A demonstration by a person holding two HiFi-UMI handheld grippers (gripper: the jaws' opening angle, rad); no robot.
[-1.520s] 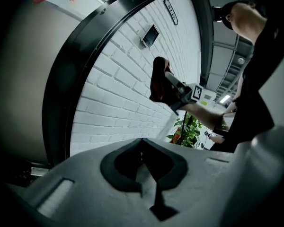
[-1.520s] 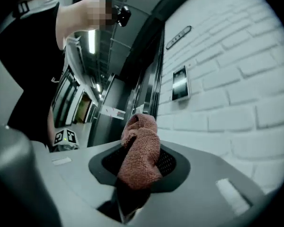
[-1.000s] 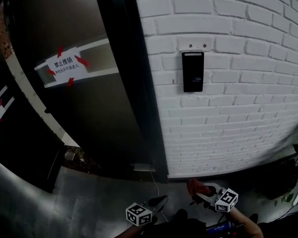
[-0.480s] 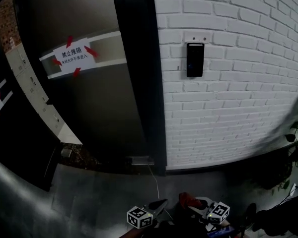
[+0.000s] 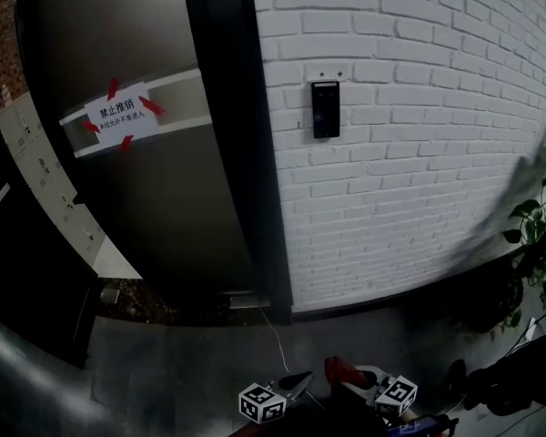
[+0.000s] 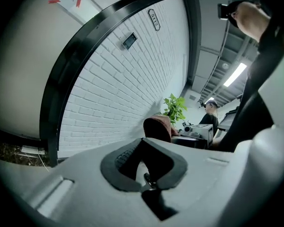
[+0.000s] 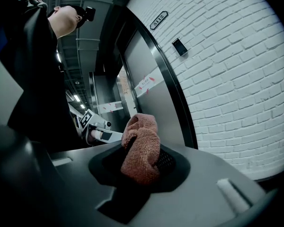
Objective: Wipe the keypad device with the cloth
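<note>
The keypad device [image 5: 325,109] is a small black panel mounted high on the white brick wall [image 5: 419,153]; it also shows as the keypad device [image 6: 129,40] and the keypad device [image 7: 180,47], far from both grippers. My right gripper [image 7: 142,161] is shut on a bunched reddish-brown cloth [image 7: 141,148]. In the head view the cloth [image 5: 338,371] and right gripper [image 5: 350,381] sit low at the bottom edge. My left gripper [image 5: 296,383] hangs beside it, jaws together with nothing between them [image 6: 144,151]. The cloth [image 6: 157,126] shows just beyond it.
A black door frame [image 5: 232,144] stands left of the keypad, with a grey door carrying a taped paper sign [image 5: 120,115]. A potted plant [image 5: 537,235] stands at the right. A thin cable [image 5: 271,330] lies on the floor by the frame's foot.
The head view has swung, so the keypad sits further left and the plant shows more. Both grippers stay low at the bottom edge, the cloth still held.
</note>
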